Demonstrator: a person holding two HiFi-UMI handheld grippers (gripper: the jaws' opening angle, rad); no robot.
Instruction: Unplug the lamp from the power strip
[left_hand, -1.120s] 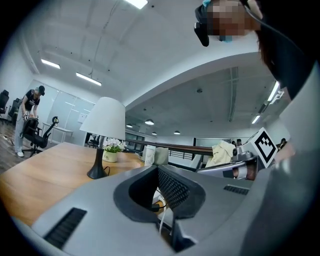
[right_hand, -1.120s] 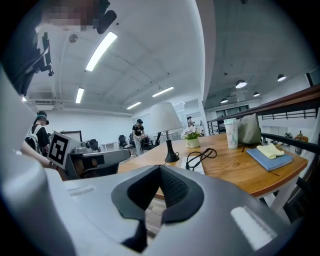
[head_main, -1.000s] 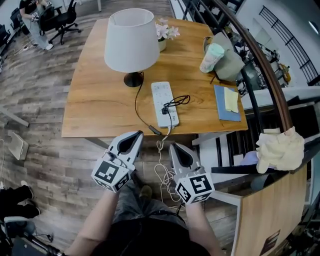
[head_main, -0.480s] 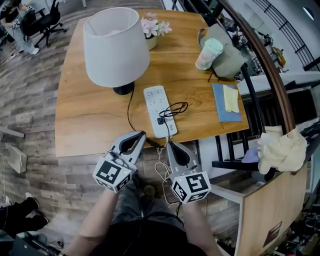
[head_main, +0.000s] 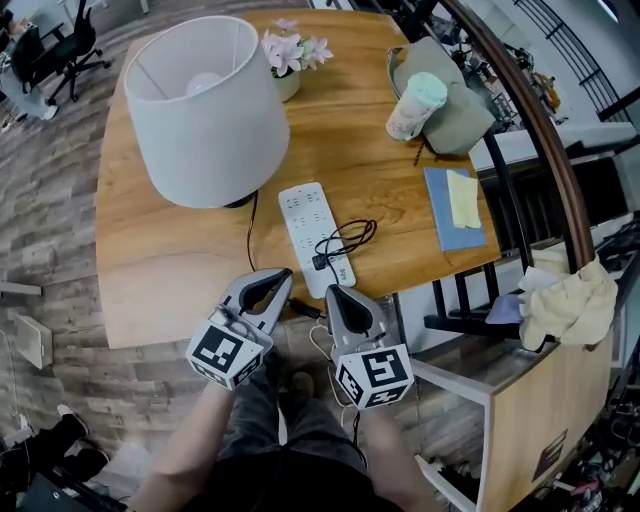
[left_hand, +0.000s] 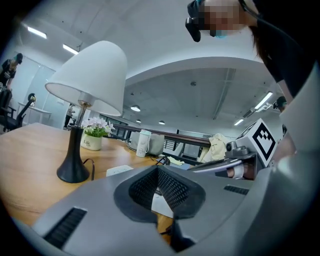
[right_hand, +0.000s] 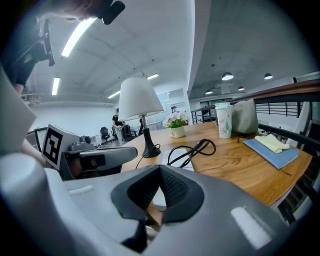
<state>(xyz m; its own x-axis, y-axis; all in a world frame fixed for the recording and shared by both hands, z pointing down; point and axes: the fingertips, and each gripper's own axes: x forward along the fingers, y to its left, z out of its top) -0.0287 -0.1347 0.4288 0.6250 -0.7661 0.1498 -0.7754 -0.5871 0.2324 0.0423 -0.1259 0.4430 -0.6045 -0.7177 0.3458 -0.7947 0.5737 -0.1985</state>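
Observation:
A lamp (head_main: 200, 110) with a big white shade stands on the wooden table (head_main: 180, 270); its black cord (head_main: 249, 235) runs toward the table's near edge. To its right lies the white power strip (head_main: 317, 238), with a black plug (head_main: 322, 263) in its near end and a coiled black cord (head_main: 350, 235) on top. My left gripper (head_main: 283, 273) is shut and empty at the table's front edge, just left of the strip. My right gripper (head_main: 329, 291) is shut and empty too, just below the strip's near end. The left gripper view shows the lamp (left_hand: 75, 145) ahead on the left.
Behind the strip are a flower pot (head_main: 283, 60), a pale green cup (head_main: 415, 105) against a grey bag (head_main: 462, 110), and a blue notebook (head_main: 455, 210). A dark railing (head_main: 540, 130) and a yellow cloth (head_main: 565, 300) are on the right. A white cable (head_main: 320, 345) hangs below the table edge.
Both grippers have come forward to the table's front edge, side by side, and now sit close to the strip's near end. Their jaws stayed shut.

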